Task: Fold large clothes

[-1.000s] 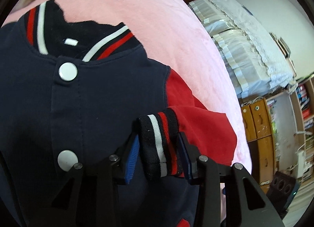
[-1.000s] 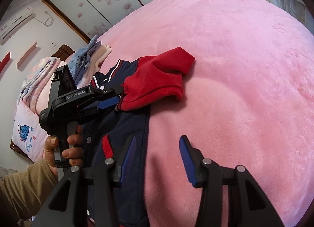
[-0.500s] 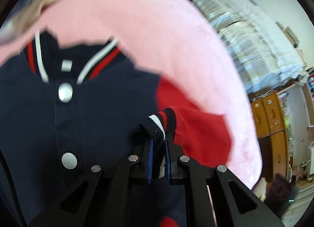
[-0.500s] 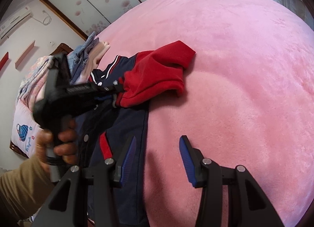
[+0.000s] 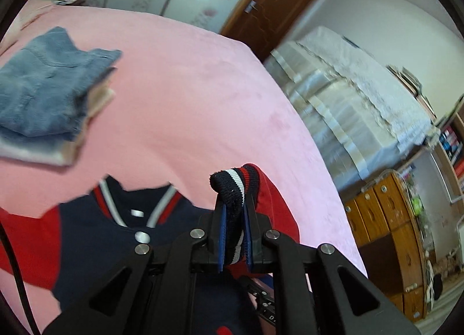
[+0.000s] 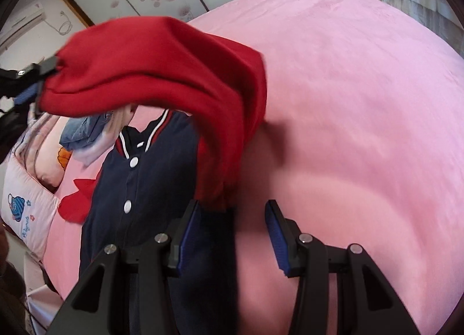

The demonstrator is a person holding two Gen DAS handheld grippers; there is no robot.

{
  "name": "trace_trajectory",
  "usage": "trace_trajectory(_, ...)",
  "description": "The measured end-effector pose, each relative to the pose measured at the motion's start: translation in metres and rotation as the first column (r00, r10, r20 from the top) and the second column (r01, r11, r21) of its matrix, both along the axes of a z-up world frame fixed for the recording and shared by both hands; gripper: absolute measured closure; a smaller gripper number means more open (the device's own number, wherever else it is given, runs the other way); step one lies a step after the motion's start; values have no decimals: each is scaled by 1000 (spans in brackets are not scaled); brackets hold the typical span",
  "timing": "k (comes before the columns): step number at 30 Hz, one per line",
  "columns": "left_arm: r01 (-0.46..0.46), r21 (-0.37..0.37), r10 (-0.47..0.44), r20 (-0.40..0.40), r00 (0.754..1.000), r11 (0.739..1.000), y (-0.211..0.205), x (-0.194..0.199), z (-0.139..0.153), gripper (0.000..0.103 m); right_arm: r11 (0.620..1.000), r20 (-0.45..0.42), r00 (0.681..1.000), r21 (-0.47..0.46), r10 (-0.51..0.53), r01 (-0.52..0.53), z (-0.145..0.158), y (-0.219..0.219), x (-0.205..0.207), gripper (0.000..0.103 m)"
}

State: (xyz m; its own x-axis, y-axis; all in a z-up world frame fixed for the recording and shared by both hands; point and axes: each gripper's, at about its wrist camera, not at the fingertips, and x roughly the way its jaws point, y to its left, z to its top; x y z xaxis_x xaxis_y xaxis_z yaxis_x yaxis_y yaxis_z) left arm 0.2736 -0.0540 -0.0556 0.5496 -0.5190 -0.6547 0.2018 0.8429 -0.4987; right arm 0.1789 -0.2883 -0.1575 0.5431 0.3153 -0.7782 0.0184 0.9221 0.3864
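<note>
Now the left claw (image 5: pixel 234 236) is clamped tight on the striped knit cuff (image 5: pixel 235 181) of the red sleeve (image 6: pixel 162 65); a second ago its jaws stood apart on either side of that cuff, and they closed on it in the meantime. Since then the sleeve has come up off the bed: from the right wrist view it hangs in a high red arch, stretched from the left claw at the left edge down to the shoulder seam of the navy varsity jacket (image 6: pixel 145 190). The jacket body lies flat on the pink bedspread (image 6: pixel 362 132), front up, snaps fastened, collar toward the headboard.

The right claw (image 6: pixel 232 236) has slid in over the jacket's near edge, below the lifted sleeve. Its jaws stand half open with nothing pressed between them, the left pad just over the navy fabric.

Beyond the collar sits a folded stack topped by denim jeans (image 5: pixel 46 88), well apart from the jacket.

To my eye the sleeve fold is under way: the cuff is secured and raised, ready to be carried across the chest, while the right claw looks placed to pin the side.
</note>
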Motion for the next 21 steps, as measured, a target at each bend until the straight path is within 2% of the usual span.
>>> trace_trajectory(3,-40,16,41,-37,999,999,31,9,-13,95,998,-5,1000,-67,17,-17,-2,14,11,57)
trace_trajectory(5,-69,61,73,-80,994,996,48,15,-34,95,991,-9,1000,-131,25,-26,-3,21,12,74)
trace_trajectory(6,-82,82,90,-98,991,993,54,16,-45,95,990,-15,1000,-141,28,-29,-4,22,12,75)
trace_trajectory(12,-115,226,170,-244,955,967,98,21,-125,94,983,-34,998,-172,58,-63,-5,22,-5,76)
trace_trajectory(15,-100,254,178,-304,936,962,111,22,-159,92,983,-34,996,-163,77,-82,-2,17,-17,76)
trace_trajectory(21,-102,240,171,-289,942,966,112,18,-168,91,982,-16,996,-168,86,-87,7,15,-23,76)
